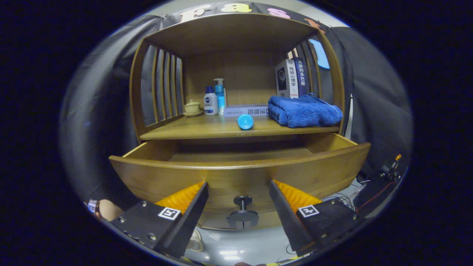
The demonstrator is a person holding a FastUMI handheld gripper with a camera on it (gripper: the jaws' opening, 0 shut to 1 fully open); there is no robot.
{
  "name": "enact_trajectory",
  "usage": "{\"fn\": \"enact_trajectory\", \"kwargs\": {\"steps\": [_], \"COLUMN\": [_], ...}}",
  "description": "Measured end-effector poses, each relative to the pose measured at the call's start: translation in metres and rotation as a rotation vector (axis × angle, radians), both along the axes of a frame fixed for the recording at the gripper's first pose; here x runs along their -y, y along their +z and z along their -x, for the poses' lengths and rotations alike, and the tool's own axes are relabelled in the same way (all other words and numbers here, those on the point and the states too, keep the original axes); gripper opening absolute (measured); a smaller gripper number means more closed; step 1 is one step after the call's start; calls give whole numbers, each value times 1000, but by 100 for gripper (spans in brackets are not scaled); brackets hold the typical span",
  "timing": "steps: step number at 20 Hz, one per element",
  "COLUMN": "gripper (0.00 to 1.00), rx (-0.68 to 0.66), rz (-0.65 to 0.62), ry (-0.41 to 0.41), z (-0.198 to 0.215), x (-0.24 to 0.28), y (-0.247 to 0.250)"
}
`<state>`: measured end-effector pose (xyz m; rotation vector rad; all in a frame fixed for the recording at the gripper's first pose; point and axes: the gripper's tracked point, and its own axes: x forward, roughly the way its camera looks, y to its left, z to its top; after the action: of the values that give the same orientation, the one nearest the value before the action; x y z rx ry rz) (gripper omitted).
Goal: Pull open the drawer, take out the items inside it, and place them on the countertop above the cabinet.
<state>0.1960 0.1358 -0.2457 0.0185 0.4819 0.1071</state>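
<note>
Drawer (240, 173) stood pulled out under the countertop (207, 130); what showed of its inside looked bare. On the countertop, left to right: cup (192, 107), two bottles (214, 100), flat book (244, 110), blue round item (245, 121) at the front edge, blue towel (305, 111). Gripper (238, 201) fingers spread wide, flanking the drawer knob (242, 214), touching nothing

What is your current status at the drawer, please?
Gripper open, jaws flanking the knob. Drawer pulled out. Towel on countertop.
</note>
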Motion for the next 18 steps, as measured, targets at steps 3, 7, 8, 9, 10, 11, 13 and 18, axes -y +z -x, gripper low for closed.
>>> {"fn": "enact_trajectory", "kwargs": {"steps": [3, 7, 8, 9, 10, 11, 13, 18], "gripper": [100, 100, 100, 100, 100, 100, 100, 100], "rx": [4, 1, -1, -1, 0, 1, 1, 1], "rz": [-4, 2, 1, 3, 4, 5, 8, 5], "ry": [-1, 0, 0, 0, 0, 0, 1, -2], "z": [-12, -28, -32, -36, -40, -45, -51, -69], "x": [-1, -4, -4, -5, -5, -6, -6, -9], "y": [-1, -4, -5, -6, -7, -7, -8, -12]}}
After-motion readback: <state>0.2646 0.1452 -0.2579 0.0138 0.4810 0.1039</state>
